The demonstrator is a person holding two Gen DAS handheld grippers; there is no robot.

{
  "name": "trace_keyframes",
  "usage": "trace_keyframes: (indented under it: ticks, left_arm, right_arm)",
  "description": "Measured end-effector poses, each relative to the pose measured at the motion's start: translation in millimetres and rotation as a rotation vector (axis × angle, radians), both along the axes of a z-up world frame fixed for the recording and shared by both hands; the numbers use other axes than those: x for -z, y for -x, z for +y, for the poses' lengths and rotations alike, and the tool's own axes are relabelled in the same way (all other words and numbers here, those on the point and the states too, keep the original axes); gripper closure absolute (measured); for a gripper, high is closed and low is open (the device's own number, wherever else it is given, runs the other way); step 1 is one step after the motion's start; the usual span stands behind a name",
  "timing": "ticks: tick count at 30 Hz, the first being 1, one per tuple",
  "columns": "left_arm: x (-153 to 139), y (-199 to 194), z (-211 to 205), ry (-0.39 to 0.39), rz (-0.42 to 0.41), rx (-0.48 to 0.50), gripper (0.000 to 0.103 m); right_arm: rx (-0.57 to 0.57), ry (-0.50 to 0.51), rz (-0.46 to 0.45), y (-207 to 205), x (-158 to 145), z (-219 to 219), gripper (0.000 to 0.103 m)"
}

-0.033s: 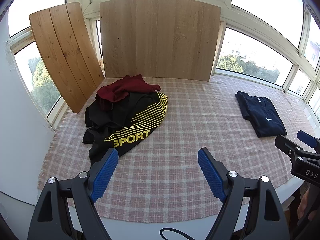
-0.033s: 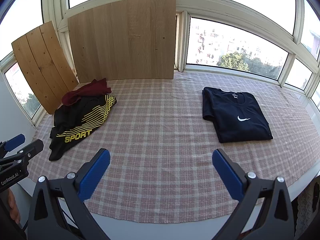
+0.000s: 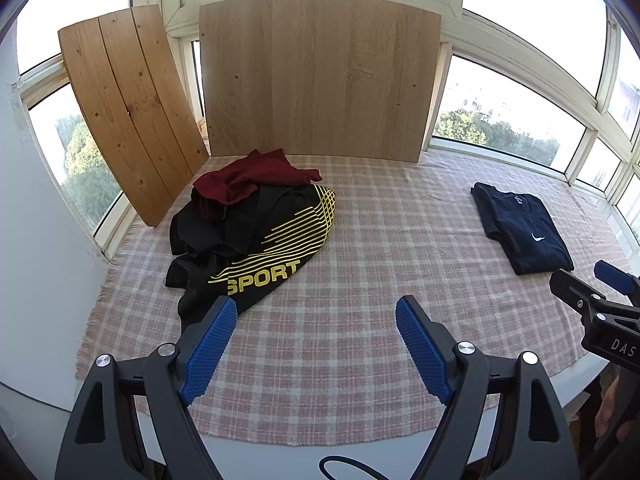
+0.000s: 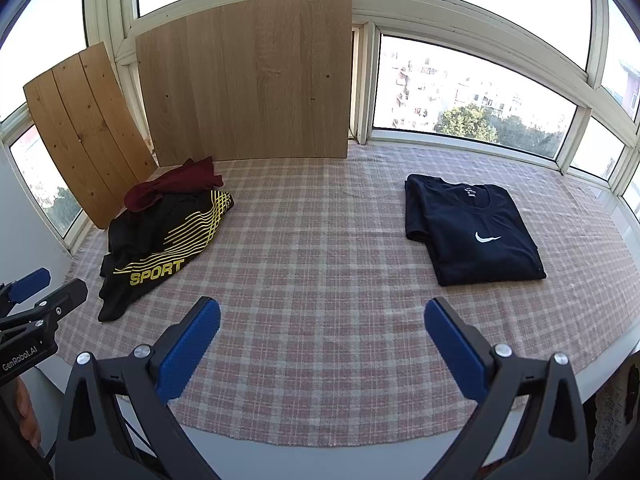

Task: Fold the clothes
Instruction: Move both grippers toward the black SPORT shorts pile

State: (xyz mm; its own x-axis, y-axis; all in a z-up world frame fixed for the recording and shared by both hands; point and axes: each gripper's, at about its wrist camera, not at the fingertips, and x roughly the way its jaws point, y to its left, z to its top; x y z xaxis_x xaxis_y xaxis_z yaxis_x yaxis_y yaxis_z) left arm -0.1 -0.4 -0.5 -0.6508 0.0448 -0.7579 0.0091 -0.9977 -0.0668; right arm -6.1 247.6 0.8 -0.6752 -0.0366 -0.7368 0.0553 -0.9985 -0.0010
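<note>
While both hover above the checked cloth (image 4: 320, 240), left tongs (image 3: 316, 312) and right tongs (image 4: 322, 316) gape wide, empty.

"SPORT" in yellow letters on the crumpled black shirt (image 3: 256, 248) at far left, white swoosh logo on the folded navy shirt (image 4: 476, 232) at right, "GenRobot.AI" on the left tool (image 4: 30, 320), "DAS" partly readable on the right tool (image 3: 600, 312)

Table (image 4: 592, 408) with checked cloth (image 4: 320, 300).
Clothes heap (image 4: 160, 248) left of frame, folded dark shirt (image 4: 476, 232) right.
</note>
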Motion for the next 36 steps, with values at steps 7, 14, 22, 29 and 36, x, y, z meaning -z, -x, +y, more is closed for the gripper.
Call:
trace_keyframes:
  ticks: [7, 14, 22, 29, 36]
  left_arm:
    - [1.8, 0.5, -1.3, 0.012, 0.001, -0.001, 0.022]
    - [3.0, 1.5, -1.9, 0.012, -0.011, 0.000, 0.022]
    - [5.7, 2.8, -4.5, 0.017, -0.007, -0.004, 0.022]
    - [7.4, 9.8, -12.8, 0.009, -0.013, -0.021, 0.022]
    - [11.8, 20.6, -28.4, 0.003, -0.020, -0.050, 0.022]
  right_arm:
    - [0.000, -0.004, -0.003, 0.6, -0.5, -1.8, 0.000]
    - [-0.001, -0.007, -0.004, 1.7, -0.1, -1.5, 0.000]
    - [-0.008, -0.005, -0.009, 3.8, 3.1, -4.0, 0.000]
    - [-0.029, -0.008, -0.013, 13.4, 5.2, -10.7, 0.000]
    - [-0.065, -0.018, -0.019, 29.5, 8.1, -23.0, 0.000]
